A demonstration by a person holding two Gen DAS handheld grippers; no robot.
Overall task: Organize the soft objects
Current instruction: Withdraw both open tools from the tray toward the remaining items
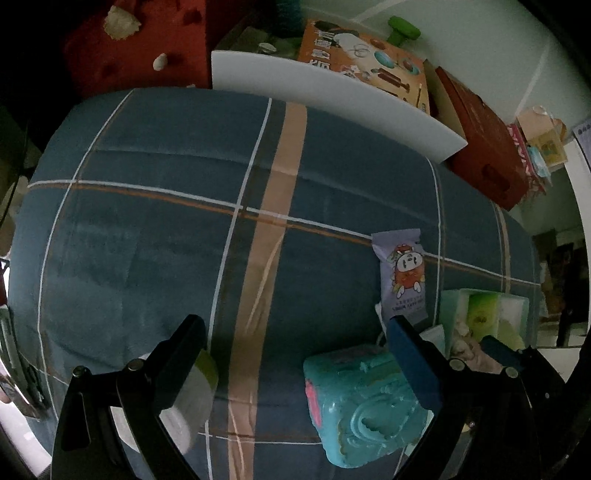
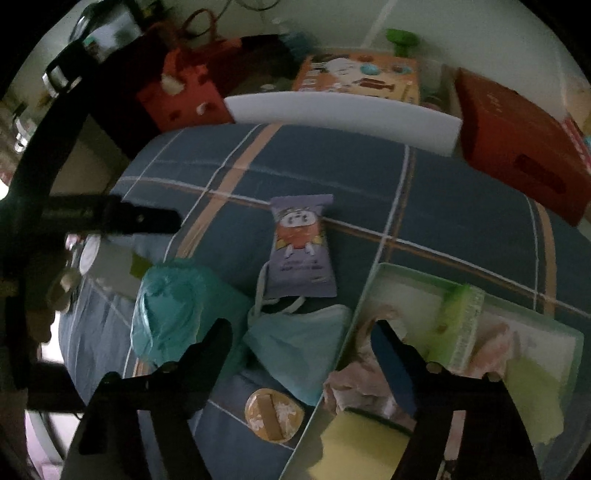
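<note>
On the blue plaid bedspread lie a teal wet-wipe pack, a purple snack packet and a white roll. My left gripper is open and empty above the bed, with the teal pack near its right finger. In the right wrist view the teal pack, the purple packet, a light blue face mask and a round yellow item lie on the bedspread. My right gripper is open and empty over the mask, beside a pale green tray that holds soft cloths.
A white board edges the far side of the bed, with an orange picture box, a red box and a green dumbbell behind it. A red cushion sits at the far left. The left gripper's arm shows at the right view's left.
</note>
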